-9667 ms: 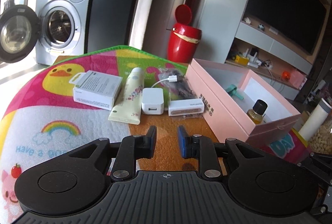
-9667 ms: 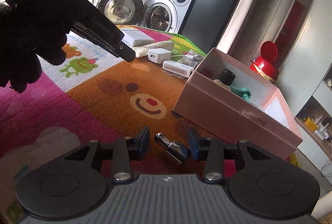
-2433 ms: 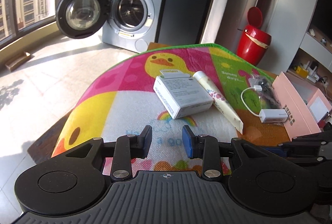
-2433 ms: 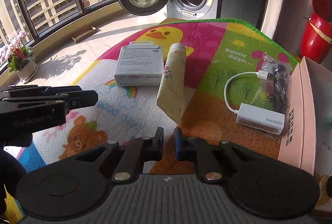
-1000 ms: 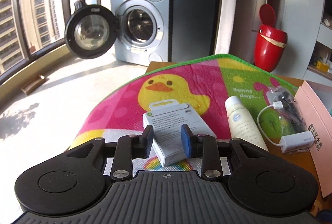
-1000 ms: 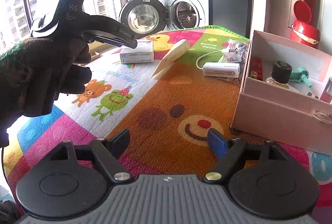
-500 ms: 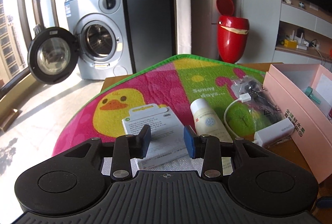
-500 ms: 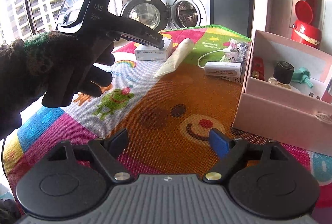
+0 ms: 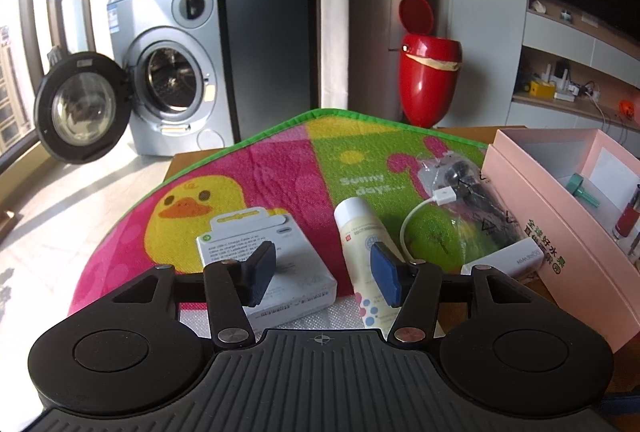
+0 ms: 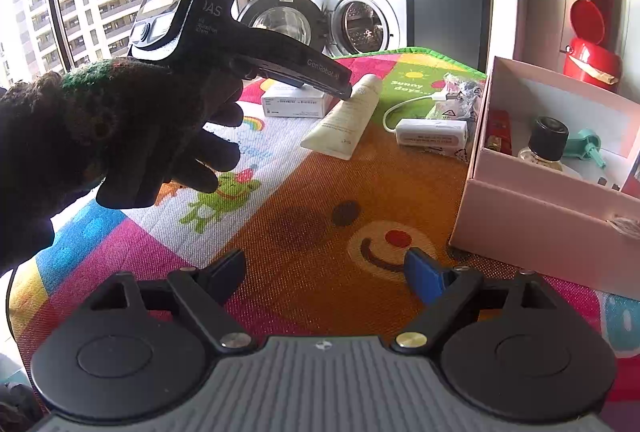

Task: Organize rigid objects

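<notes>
My left gripper (image 9: 324, 274) is open and empty, just above a white cable box (image 9: 264, 260) and a cream tube (image 9: 366, 252) on the colourful mat. A white adapter with its cable (image 9: 508, 262) and a plastic bag of black parts (image 9: 472, 200) lie to the right, beside the open pink box (image 9: 532, 204). In the right wrist view, my right gripper (image 10: 326, 276) is open and empty over the brown part of the mat. The pink box (image 10: 552, 216) there holds a dark-capped bottle (image 10: 546, 144), a teal piece (image 10: 588, 146) and a red item (image 10: 498, 132). The left gripper body (image 10: 256, 48) hangs over the white box (image 10: 294, 104) and tube (image 10: 348, 120).
The mat (image 9: 280, 168) covers a wooden table whose far edge drops to the floor. A washing machine (image 9: 168, 72) with its door open and a red bin (image 9: 428, 80) stand beyond. A gloved hand (image 10: 120, 124) fills the left of the right wrist view.
My left gripper has opened wider and moved in over the white box and tube, swinging right. The right gripper stays open and nearly still.
</notes>
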Available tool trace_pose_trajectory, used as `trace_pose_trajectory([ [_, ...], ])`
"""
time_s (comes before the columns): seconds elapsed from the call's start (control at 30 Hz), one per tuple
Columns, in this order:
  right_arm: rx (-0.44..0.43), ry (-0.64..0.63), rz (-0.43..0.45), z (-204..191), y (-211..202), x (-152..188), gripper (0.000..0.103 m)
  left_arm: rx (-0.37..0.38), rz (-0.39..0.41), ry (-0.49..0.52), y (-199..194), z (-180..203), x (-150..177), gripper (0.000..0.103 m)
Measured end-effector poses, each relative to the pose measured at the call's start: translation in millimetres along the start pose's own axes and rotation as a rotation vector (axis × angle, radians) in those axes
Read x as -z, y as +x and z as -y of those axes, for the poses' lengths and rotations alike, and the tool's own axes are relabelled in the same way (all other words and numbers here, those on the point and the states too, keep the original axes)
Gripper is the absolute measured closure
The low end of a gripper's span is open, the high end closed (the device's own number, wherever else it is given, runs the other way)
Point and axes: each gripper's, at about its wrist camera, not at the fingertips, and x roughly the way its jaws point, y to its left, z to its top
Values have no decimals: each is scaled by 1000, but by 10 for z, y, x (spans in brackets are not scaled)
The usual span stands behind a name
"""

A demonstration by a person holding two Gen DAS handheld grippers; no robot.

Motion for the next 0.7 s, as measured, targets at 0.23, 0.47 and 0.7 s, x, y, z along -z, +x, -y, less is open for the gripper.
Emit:
trace_pose_trajectory([
  [0.23, -9, 9, 2, 19, -11, 2, 16, -120, -5, -283, -60, -480, -36, 49],
  [0.47, -11, 8, 1, 22, -16, -2, 15, -77, -25, -190, 126, -236, -32, 42],
  [0.7, -13, -7, -9, -16, -9, -7, 12, -51, 4, -42, 285, 4, -110, 36],
])
